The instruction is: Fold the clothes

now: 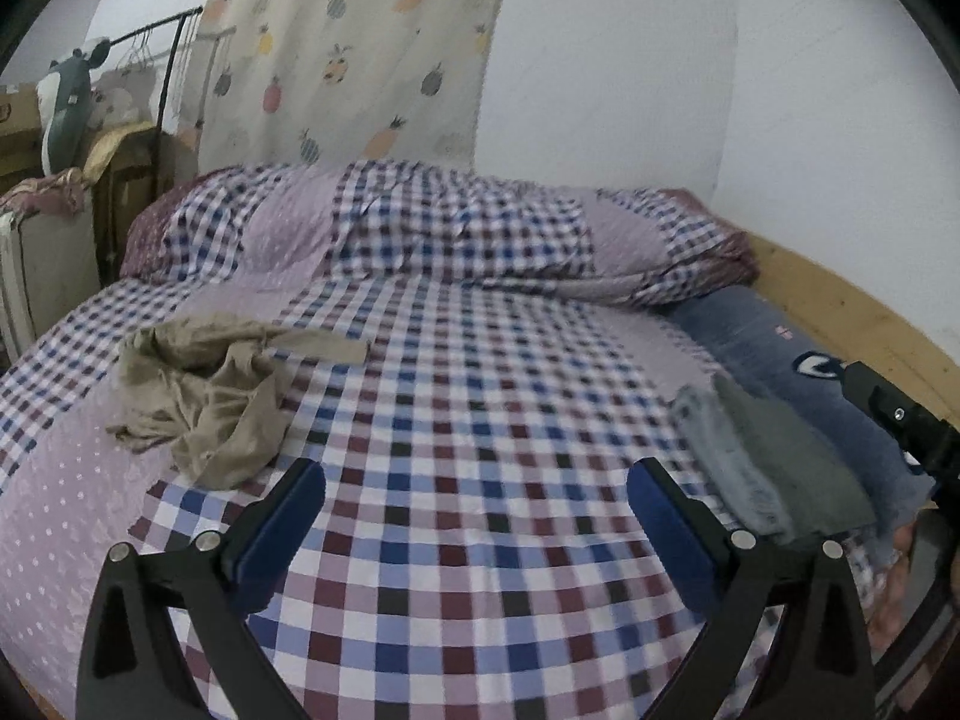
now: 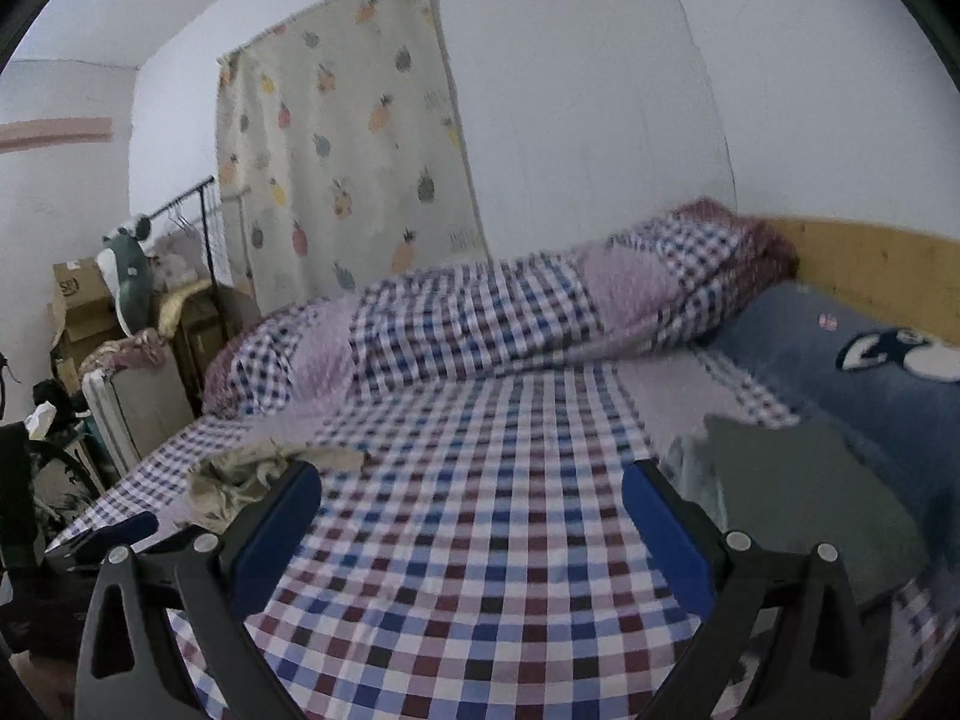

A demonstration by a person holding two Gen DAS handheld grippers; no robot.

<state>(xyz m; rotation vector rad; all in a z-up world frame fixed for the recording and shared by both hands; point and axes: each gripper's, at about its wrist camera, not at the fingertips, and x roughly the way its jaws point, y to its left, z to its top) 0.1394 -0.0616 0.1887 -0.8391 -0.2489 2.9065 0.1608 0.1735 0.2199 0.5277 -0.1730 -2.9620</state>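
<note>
Both grippers spread wide, empty, over checked bedsheet (image 1: pixel 480 420).
Left gripper (image 1: pixel 477 498): crumpled beige garment (image 1: pixel 204 396) ahead-left; right gripper (image 2: pixel 471 501): folded grey clothes (image 2: pixel 798 492) just right; open sheet between.

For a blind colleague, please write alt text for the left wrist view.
The open left gripper hovers over a checked bedsheet, holding nothing. A crumpled beige garment lies at the left, and folded grey clothes sit at the right beside a blue pillow.
</note>
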